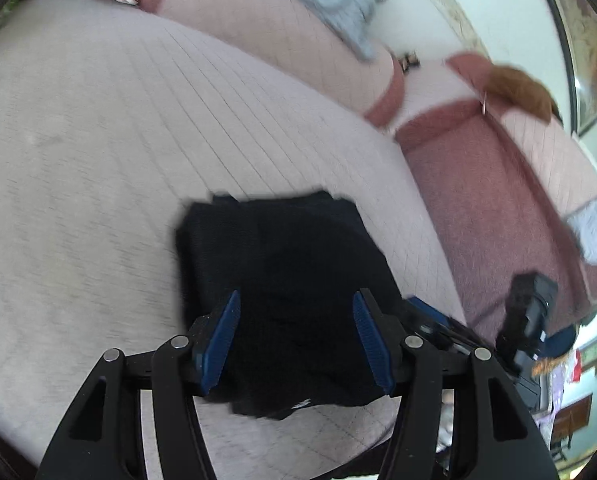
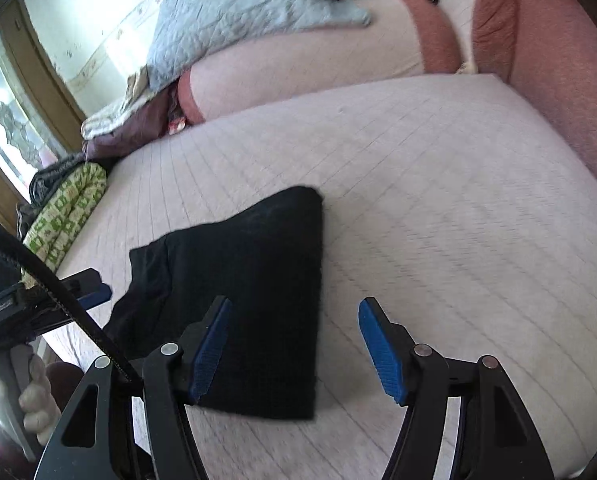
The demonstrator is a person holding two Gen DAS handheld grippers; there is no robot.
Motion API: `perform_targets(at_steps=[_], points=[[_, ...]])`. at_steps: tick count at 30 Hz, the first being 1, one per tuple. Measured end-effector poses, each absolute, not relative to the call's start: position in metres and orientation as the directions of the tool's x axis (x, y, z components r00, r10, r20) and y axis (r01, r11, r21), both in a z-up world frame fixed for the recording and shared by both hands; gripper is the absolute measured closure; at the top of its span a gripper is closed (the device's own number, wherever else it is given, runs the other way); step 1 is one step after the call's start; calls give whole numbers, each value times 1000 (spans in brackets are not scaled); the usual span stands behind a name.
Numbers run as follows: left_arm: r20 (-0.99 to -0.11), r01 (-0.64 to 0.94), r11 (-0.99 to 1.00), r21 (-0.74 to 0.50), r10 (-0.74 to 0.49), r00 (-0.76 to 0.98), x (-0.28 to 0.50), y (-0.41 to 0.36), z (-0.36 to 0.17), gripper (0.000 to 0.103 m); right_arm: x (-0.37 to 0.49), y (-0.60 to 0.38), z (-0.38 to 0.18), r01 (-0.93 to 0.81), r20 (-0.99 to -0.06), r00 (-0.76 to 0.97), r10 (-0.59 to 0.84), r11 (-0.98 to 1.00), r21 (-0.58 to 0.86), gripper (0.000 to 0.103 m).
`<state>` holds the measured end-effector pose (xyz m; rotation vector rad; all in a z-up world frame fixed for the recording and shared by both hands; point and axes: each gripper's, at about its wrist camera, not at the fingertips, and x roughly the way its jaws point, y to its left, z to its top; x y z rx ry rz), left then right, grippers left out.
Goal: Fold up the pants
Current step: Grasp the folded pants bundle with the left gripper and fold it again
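Note:
The black pants (image 1: 286, 276) lie folded into a compact rectangle on the pale pink quilted bed cover (image 1: 98, 160). My left gripper (image 1: 297, 342) hovers over their near half, open, its blue pads (image 1: 222, 344) standing apart on either side of the cloth without pinching it. In the right wrist view the pants (image 2: 254, 280) sit left of centre. My right gripper (image 2: 296, 350) is open at their right edge, with the left pad (image 2: 210, 348) over the cloth and the right pad over bare cover. The left gripper (image 2: 86, 292) shows at the far left, with a hand (image 2: 34, 400) below it.
Pink bolster cushions (image 2: 306, 60) line the far side, with a grey-blue quilt (image 2: 242, 12) draped over them. A dark red padded side (image 2: 558, 100) rises on the right. A green patterned cloth (image 2: 66, 216) and dark garments lie along the left edge. The bed's front edge (image 1: 298, 452) is close.

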<state>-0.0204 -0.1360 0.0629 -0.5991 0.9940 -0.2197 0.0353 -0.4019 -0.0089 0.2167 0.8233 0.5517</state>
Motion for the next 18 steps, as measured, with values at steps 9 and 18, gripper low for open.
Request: perform_targets(at_steps=[9,18], points=[[-752,-17,874,-486,-408,518,-26,-164,58,43,45,-415,-2,-292,-653,630,421,907,303,38],[-703,-41,847,-529,-411,581,-56,-158,59,43,74,-304,39,-658,-685,477,551,740,137,35]])
